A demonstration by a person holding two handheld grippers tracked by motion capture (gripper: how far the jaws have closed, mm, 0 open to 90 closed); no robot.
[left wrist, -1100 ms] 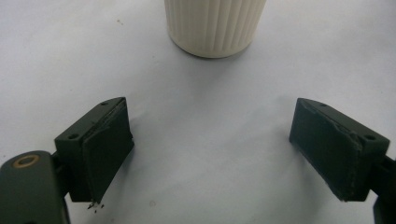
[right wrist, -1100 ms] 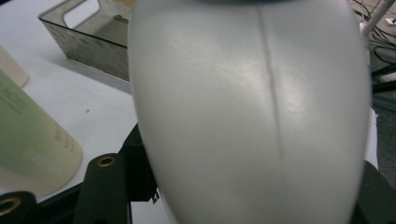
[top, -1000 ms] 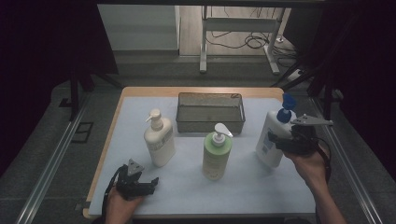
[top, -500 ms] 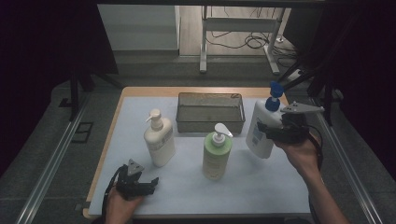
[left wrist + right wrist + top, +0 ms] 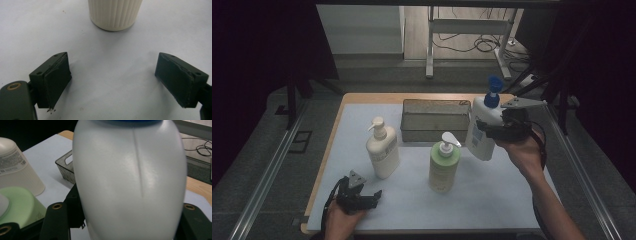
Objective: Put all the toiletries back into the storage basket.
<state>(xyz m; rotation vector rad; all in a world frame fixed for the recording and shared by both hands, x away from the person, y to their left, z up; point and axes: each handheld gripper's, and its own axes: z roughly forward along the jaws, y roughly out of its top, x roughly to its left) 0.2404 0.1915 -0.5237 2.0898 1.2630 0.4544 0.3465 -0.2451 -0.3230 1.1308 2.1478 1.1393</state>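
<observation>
- My left gripper (image 5: pixel 362 196) rests at the near left of the white mat (image 5: pixel 492 200), jaws spread wide with nothing between them; in the left gripper view the ribbed base of the cream pump bottle (image 5: pixel 114 13) stands just ahead, apart from both pads; I leave it alone.
- The green pump bottle (image 5: pixel 444 162) stands mid-mat, near my carrying path; I pass beside it, not over its pump.
- My right gripper (image 5: pixel 492 131) pinches the white bottle with the blue cap (image 5: pixel 484 125) by its body, lifted off the mat just right of the grey basket (image 5: pixel 434 119); I keep it upright and the squeeze even, since the smooth plastic could slip.
- In the right gripper view the white bottle hides both pads, so the contact itself is probably firm, not certain; its cap is cut off at the top.
</observation>
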